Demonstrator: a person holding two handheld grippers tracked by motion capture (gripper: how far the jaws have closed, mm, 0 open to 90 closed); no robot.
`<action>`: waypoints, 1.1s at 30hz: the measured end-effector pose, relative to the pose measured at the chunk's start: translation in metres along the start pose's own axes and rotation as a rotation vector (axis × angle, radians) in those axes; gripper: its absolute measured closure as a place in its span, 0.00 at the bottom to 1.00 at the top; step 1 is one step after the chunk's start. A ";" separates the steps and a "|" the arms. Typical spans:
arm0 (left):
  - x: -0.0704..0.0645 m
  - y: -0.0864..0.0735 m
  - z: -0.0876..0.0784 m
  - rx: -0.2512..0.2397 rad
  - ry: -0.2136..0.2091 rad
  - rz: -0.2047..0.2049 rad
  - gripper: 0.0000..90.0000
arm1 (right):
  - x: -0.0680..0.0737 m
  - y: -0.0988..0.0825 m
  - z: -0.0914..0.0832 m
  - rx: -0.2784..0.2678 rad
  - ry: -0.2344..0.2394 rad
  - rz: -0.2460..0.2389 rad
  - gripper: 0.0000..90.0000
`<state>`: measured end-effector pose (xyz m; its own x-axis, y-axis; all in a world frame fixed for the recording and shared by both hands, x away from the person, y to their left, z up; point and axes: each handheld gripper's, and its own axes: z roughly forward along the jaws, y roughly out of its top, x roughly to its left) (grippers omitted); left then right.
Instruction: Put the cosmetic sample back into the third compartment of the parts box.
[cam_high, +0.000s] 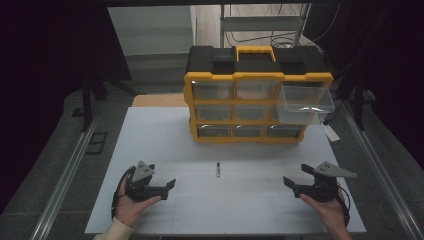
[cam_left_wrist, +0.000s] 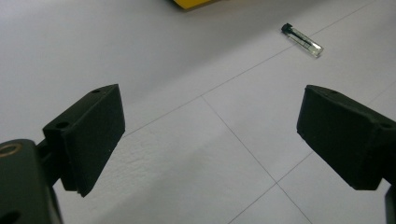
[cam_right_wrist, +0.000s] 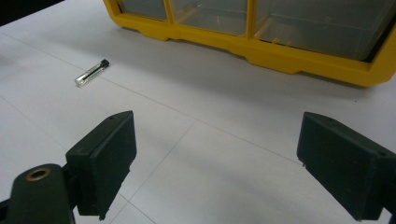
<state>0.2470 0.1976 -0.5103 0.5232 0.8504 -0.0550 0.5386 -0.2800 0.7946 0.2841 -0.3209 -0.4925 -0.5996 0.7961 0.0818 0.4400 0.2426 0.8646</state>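
A small clear tube with a black cap (cam_high: 218, 169) lies on the white table (cam_high: 165, 145), midway between my two hands. It also lies far ahead to the right in the left gripper view (cam_left_wrist: 302, 40) and to the left in the right gripper view (cam_right_wrist: 91, 73). My left gripper (cam_high: 170, 185) rests near the front left, open and empty, its jaws wide apart (cam_left_wrist: 210, 140). My right gripper (cam_high: 289, 183) sits at the front right, also open with nothing between its jaws (cam_right_wrist: 215, 163). Both point inward toward the tube.
A yellow and black drawer organiser (cam_high: 255, 95) stands at the back of the table, its yellow base (cam_right_wrist: 280, 53) ahead of the right gripper. Its top right clear drawer (cam_high: 305, 102) is pulled out. A metal rail (cam_high: 70, 170) runs along the table's left side.
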 end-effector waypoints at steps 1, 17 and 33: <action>0.000 0.000 0.000 -0.001 0.000 -0.001 0.09 | 0.000 -0.001 0.001 0.003 0.007 -0.003 0.14; 0.005 -0.005 0.002 0.016 0.005 -0.011 0.09 | 0.002 0.001 0.011 0.023 0.017 -0.024 0.16; 0.003 0.000 0.004 0.005 -0.014 0.011 0.10 | 0.007 0.010 0.012 0.013 0.032 -0.050 0.16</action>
<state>0.2514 0.1982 -0.5127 0.5387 0.8407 -0.0548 0.5362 -0.2920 0.7920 0.2922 -0.3062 -0.4891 -0.6420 0.7648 0.0546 0.4172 0.2887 0.8617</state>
